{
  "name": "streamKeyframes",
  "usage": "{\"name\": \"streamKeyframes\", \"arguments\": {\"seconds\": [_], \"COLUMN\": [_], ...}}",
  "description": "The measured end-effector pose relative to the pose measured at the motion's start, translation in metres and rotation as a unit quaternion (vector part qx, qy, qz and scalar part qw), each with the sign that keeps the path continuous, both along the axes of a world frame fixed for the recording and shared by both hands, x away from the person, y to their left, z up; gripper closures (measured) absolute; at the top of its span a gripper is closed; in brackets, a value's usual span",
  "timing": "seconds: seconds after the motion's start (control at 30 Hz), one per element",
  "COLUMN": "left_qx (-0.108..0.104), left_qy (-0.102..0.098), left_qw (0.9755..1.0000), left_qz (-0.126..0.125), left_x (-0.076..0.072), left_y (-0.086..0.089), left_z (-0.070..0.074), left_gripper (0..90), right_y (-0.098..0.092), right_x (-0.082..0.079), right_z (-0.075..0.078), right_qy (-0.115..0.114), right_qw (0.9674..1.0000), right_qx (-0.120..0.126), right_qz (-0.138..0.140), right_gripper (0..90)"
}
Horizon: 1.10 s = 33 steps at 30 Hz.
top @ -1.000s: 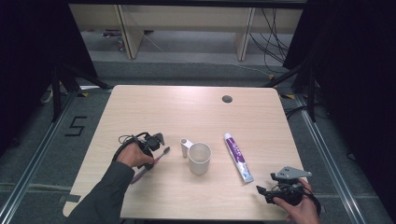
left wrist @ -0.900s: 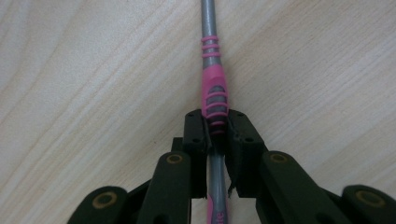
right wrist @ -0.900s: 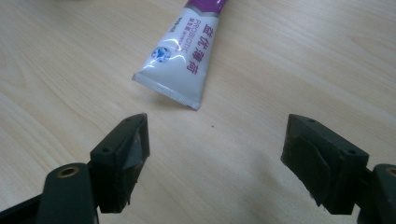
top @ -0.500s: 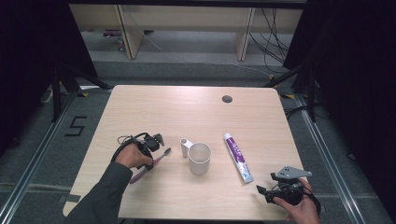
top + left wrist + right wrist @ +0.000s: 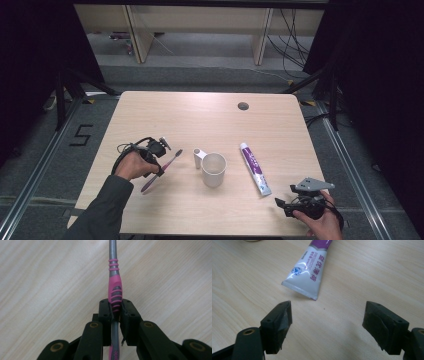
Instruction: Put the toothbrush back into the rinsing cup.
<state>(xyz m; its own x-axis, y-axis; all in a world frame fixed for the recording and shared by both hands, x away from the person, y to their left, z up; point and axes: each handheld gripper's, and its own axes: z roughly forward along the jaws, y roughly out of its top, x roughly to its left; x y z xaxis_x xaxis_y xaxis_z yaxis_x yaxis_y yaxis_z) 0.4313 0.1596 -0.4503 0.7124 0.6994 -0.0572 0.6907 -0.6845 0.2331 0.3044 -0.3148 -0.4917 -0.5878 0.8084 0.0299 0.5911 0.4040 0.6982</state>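
L gripper [image 5: 115, 312] is clenched on the toothbrush [image 5: 114, 282] handle, near-left of the mug [image 5: 213, 169]. R gripper [image 5: 327, 315] gapes w/ nothing in it, by the toothpaste [image 5: 310, 272]. Thin grip: brush could pivot or slip and knock the mug.

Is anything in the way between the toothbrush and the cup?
Nothing visible is. The left tool is shut on the pink and grey toothbrush, and in the high view only bare table lies between the toothbrush and the white cup. The cup's handle points toward the brush.
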Motion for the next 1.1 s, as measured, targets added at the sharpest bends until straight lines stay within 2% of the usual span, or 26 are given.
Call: {"name": "streamKeyframes", "arguments": {"seconds": [0.03, 0.07, 0.1, 0.17, 0.27, 0.33, 0.37, 0.4, 0.43, 0.47, 0.5, 0.57, 0.6, 0.63, 0.67, 0.7, 0.73, 0.8, 0.83, 0.87, 0.9, 0.93, 0.97, 1.0, 1.03, 1.1], "left_qx": [0.000, -0.007, -0.021, -0.029, -0.050, -0.067, -0.079, -0.079, -0.090, -0.106, -0.106, -0.123, -0.123, -0.134, -0.145, -0.151, -0.154, -0.177, -0.185, -0.185, -0.190, -0.198, -0.205, -0.213, -0.222, -0.235], "left_qy": [0.000, -0.002, -0.021, -0.026, -0.050, -0.069, -0.085, -0.085, -0.089, -0.106, -0.106, -0.127, -0.127, -0.135, -0.150, -0.157, -0.158, -0.184, -0.193, -0.193, -0.198, -0.211, -0.216, -0.225, -0.236, -0.246], "left_qw": [1.0000, 0.9999, 0.9996, 0.9992, 0.9975, 0.9953, 0.9930, 0.9930, 0.9917, 0.9884, 0.9884, 0.9838, 0.9838, 0.9814, 0.9775, 0.9755, 0.9748, 0.9660, 0.9626, 0.9626, 0.9606, 0.9558, 0.9533, 0.9493, 0.9445, 0.9384], "left_qz": [0.000, 0.007, 0.004, 0.003, 0.002, 0.015, 0.019, 0.019, 0.022, 0.022, 0.022, 0.025, 0.025, 0.028, 0.031, 0.032, 0.031, 0.043, 0.046, 0.046, 0.046, 0.049, 0.051, 0.054, 0.057, 0.063], "left_x": [0.000, -0.002, -0.002, -0.003, -0.004, -0.006, -0.008, -0.008, -0.009, -0.011, -0.011, -0.014, -0.014, -0.016, -0.017, -0.019, -0.020, -0.024, -0.026, -0.026, -0.028, -0.029, -0.031, -0.033, -0.035, -0.037], "left_y": [0.000, 0.000, 0.003, 0.004, 0.007, 0.009, 0.011, 0.011, 0.012, 0.013, 0.013, 0.014, 0.014, 0.014, 0.014, 0.014, 0.015, 0.016, 0.016, 0.016, 0.016, 0.016, 0.016, 0.016, 0.016, 0.015], "left_z": [0.000, 0.002, 0.008, 0.010, 0.017, 0.020, 0.024, 0.024, 0.026, 0.029, 0.029, 0.032, 0.032, 0.032, 0.031, 0.030, 0.031, 0.031, 0.031, 0.031, 0.032, 0.032, 0.033, 0.033, 0.033, 0.033], "left_gripper": [79.4, 79.4, 79.4, 79.4, 79.4, 79.4, 79.4, 79.4, 79.4, 79.4, 79.4, 79.4, 79.4, 79.4, 79.4, 79.4, 79.4, 79.3, 79.4, 79.4, 79.4, 79.3, 79.3, 79.4, 79.4, 79.3], "right_y": [0.000, -0.002, 0.001, -0.001, -0.002, -0.002, -0.002, -0.002, -0.002, -0.002, -0.002, -0.002, -0.002, -0.002, -0.002, -0.002, -0.002, -0.002, -0.002, -0.002, -0.002, -0.002, -0.002, -0.002, -0.002, -0.002], "right_x": [0.000, 0.002, -0.001, 0.001, 0.001, 0.002, 0.001, 0.001, 0.001, 0.001, 0.001, 0.001, 0.001, 0.001, 0.001, 0.001, 0.001, 0.001, 0.002, 0.002, 0.002, 0.001, 0.001, 0.001, 0.002, 0.002], "right_z": [0.000, 0.000, 0.001, 0.000, 0.001, 0.001, 0.001, 0.001, 0.001, 0.001, 0.001, 0.001, 0.001, 0.001, 0.001, 0.001, 0.001, 0.001, 0.000, 0.000, 0.000, 0.001, 0.001, 0.001, 0.000, 0.001], "right_qy": [0.000, -0.011, 0.008, -0.002, -0.011, -0.009, -0.012, -0.012, -0.012, -0.010, -0.010, -0.013, -0.012, -0.012, -0.011, -0.012, -0.013, -0.012, -0.013, -0.013, -0.014, -0.013, -0.013, -0.013, -0.014, -0.013], "right_qw": [1.0000, 0.9999, 0.9999, 1.0000, 0.9999, 0.9999, 0.9999, 0.9999, 0.9999, 0.9999, 0.9999, 0.9999, 0.9998, 0.9998, 0.9999, 0.9999, 0.9999, 0.9999, 0.9999, 0.9999, 0.9999, 0.9999, 0.9998, 0.9999, 0.9999, 0.9999], "right_qx": [0.000, -0.007, 0.004, -0.004, -0.007, -0.009, -0.009, -0.009, -0.010, -0.011, -0.011, -0.010, -0.013, -0.013, -0.011, -0.009, -0.010, -0.007, -0.005, -0.005, -0.005, -0.009, -0.011, -0.010, -0.005, -0.006], "right_qz": [0.000, 0.010, -0.005, 0.004, 0.005, 0.006, 0.005, 0.005, 0.005, 0.002, 0.002, 0.006, 0.005, 0.005, 0.002, 0.004, 0.005, 0.002, 0.002, 0.002, 0.004, 0.004, 0.003, 0.001, 0.001, 0.005], "right_gripper": [23.7, 23.7, 23.7, 23.7, 23.7, 23.8, 23.8, 23.8, 23.8, 23.8, 23.8, 23.8, 23.8, 23.8, 23.8, 23.8, 23.8, 23.8, 23.8, 23.8, 23.8, 23.8, 23.8, 23.8, 23.8, 23.8]}}
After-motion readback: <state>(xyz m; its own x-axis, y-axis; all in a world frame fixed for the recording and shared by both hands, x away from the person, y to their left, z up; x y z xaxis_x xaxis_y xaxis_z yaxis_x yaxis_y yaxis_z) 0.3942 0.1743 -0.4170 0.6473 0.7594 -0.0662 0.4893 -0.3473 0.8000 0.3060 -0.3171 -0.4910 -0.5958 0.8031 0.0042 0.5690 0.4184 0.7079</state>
